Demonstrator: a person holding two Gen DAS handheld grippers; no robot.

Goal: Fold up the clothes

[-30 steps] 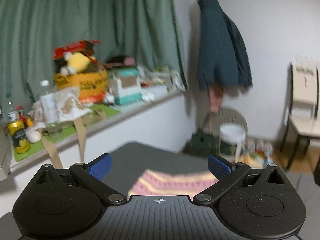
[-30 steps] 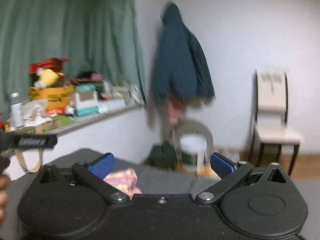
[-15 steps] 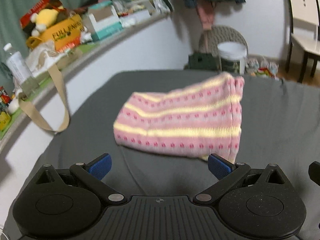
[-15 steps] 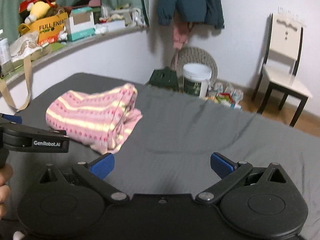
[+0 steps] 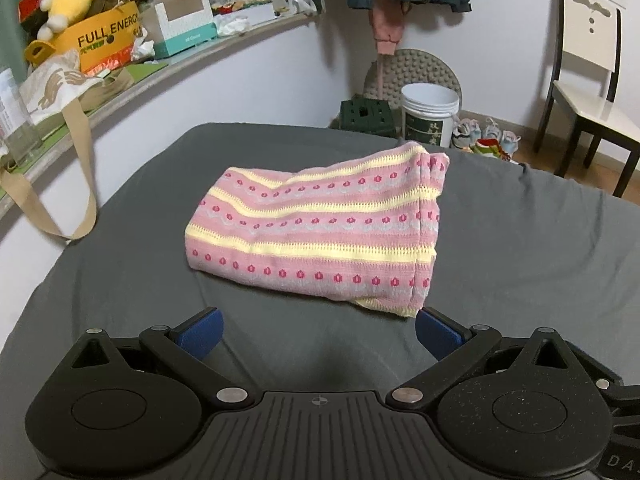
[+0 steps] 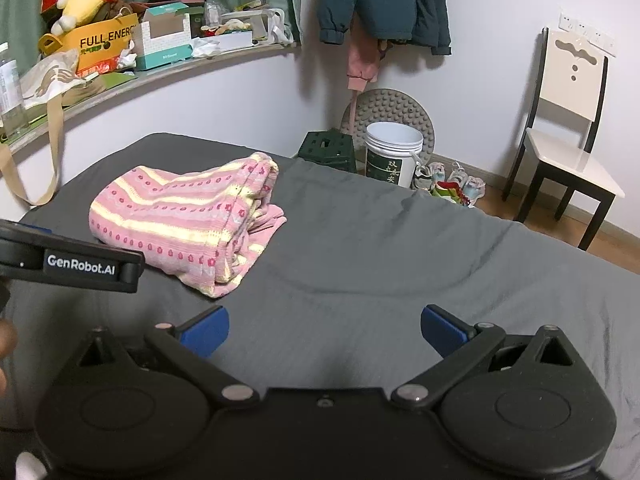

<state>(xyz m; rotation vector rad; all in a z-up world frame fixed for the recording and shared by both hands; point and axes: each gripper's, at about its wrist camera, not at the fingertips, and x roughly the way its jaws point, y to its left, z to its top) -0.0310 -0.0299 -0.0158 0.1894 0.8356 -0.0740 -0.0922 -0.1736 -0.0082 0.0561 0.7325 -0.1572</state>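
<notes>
Count on inspection: 1 folded pink-and-yellow striped garment (image 5: 320, 236) on 1 grey bed (image 5: 520, 248). 2 grippers present, left gripper (image 5: 318, 330) and right gripper (image 6: 324, 330), each with 2 blue-padded fingers spread apart. 1 white bucket (image 6: 394, 152), 1 green stool (image 6: 328, 150), 1 chair (image 6: 568, 132), 1 yellow carton (image 5: 104, 40), 1 teal box (image 5: 184, 24), 1 hanging dark jacket (image 6: 384, 0), 1 tote bag (image 5: 60, 84).
</notes>
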